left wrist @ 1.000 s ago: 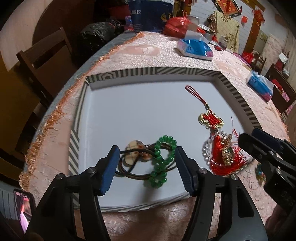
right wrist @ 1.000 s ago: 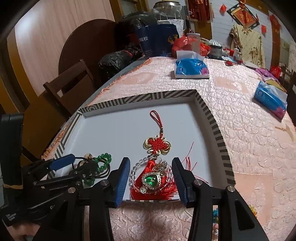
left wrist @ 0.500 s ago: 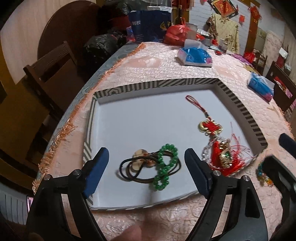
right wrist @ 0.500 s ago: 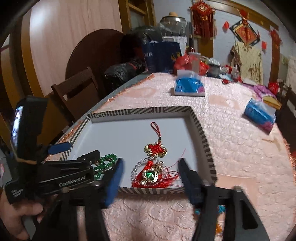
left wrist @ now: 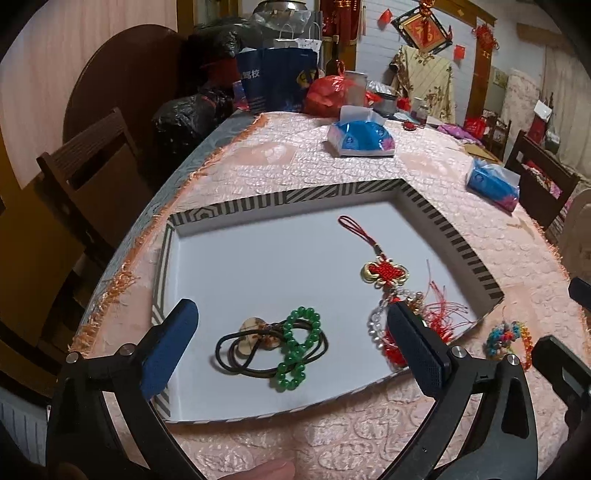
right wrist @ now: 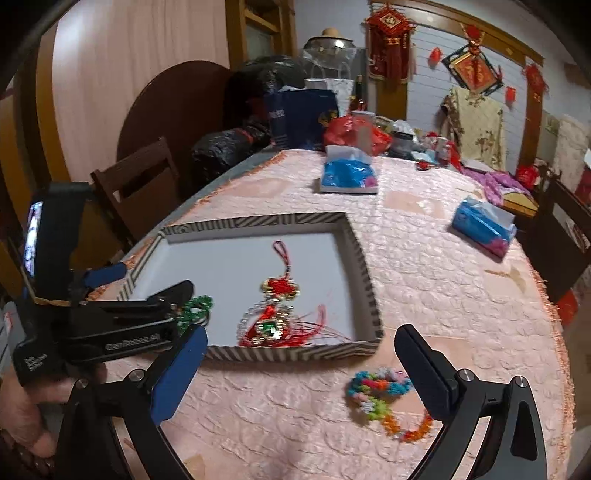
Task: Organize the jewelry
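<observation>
Multicoloured bead bracelet point(right wrist: 384, 397) on the tablecloth point(right wrist: 424, 266) is seen whole only from right wrist. Green bracelet point(left wrist: 297, 347) lies in the tray point(left wrist: 280, 201). Left gripper point(left wrist: 295, 349) and right gripper point(right wrist: 301, 373), formerly narrower, are spread wide, nothing held.

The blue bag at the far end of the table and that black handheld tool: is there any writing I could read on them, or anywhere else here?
"驾校": white characters on the blue bag.
White lettering on the side of the left gripper, seen from the right wrist view: blurred, perhaps starting "Gen", not readable.
Small white print on its rear block: too small to read.
One gold character on the red diamond plaque on the wall: too blurred to name.
Tissue packs: print unreadable.
</observation>
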